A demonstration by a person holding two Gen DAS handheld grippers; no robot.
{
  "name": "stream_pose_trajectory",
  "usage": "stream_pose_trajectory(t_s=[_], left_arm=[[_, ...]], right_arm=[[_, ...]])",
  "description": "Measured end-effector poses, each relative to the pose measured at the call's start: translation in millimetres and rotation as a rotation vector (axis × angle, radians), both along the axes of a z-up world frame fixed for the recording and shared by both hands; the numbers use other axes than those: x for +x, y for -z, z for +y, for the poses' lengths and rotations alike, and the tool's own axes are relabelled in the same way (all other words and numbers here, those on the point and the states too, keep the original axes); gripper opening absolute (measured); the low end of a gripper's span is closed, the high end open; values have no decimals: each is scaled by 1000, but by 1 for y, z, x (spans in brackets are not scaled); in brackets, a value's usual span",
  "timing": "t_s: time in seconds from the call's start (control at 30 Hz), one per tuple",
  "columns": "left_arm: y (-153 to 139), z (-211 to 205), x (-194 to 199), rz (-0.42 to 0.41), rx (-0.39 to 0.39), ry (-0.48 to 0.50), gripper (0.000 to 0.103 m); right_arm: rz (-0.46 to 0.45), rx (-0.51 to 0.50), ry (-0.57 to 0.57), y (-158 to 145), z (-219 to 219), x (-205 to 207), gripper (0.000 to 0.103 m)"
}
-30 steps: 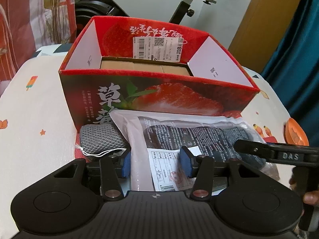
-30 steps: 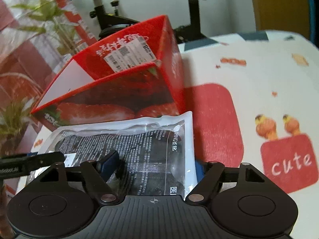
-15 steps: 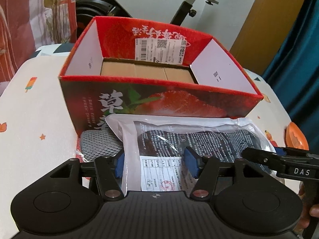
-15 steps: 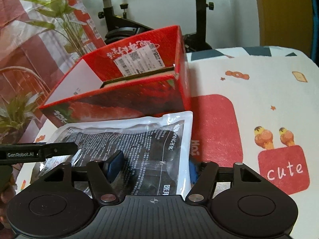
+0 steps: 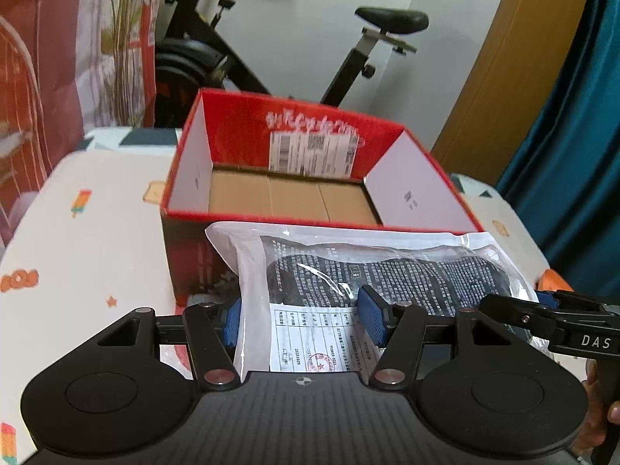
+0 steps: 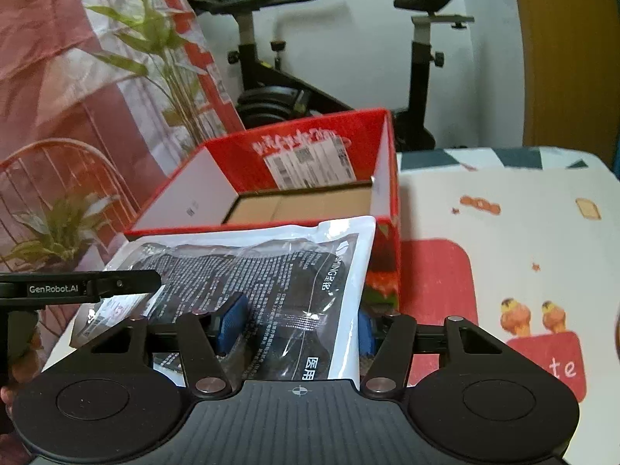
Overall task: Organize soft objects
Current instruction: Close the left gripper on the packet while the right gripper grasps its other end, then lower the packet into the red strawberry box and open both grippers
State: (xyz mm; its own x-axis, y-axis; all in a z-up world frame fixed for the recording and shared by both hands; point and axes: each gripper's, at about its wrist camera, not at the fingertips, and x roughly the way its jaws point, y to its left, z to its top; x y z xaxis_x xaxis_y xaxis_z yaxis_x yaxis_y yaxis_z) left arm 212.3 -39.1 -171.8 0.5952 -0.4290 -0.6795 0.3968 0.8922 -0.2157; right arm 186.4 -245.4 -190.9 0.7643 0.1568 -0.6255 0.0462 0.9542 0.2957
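Observation:
A clear plastic package (image 5: 387, 271) with a dark knitted item and a white label inside hangs in the air, its far edge level with the front rim of the open red strawberry box (image 5: 294, 135). My left gripper (image 5: 302, 321) is shut on the package's left end, blue pads pressing both sides. My right gripper (image 6: 298, 329) grips the package (image 6: 271, 263) at its right end, and its jaws are closing further on it. The box (image 6: 248, 166) shows a bare cardboard floor. Each gripper's finger shows in the other's view.
The box stands on a table with a patterned white cloth (image 5: 97, 232). An exercise bike (image 5: 387, 23) stands behind it, a teal curtain (image 5: 573, 155) to the right and a leafy plant (image 6: 155, 58) to the left. An orange object (image 5: 550, 279) peeks out behind the package.
Both grippers have risen with the package, from the table up to the box's front rim. The grey knitted piece beside it has dropped out of sight. More of the box floor shows.

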Motion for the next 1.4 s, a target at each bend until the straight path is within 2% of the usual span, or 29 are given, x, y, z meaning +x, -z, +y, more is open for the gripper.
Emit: stream_pose_trajectory(t_s=[0.4, 0.83, 1.17, 1.4], left_arm=[[-36, 19, -8, -98, -24, -22, 62], [-62, 24, 6, -179, -28, -46, 62], [-72, 17, 31, -209, -12, -54, 62], [-66, 8, 58, -199, 0, -50, 62]], right_arm=[[-81, -40, -65, -41, 22, -3, 51], [-149, -104, -130, -73, 32, 25, 48], [-175, -125, -156, -82, 25, 60, 47], [-166, -124, -153, -77, 14, 88, 45]])
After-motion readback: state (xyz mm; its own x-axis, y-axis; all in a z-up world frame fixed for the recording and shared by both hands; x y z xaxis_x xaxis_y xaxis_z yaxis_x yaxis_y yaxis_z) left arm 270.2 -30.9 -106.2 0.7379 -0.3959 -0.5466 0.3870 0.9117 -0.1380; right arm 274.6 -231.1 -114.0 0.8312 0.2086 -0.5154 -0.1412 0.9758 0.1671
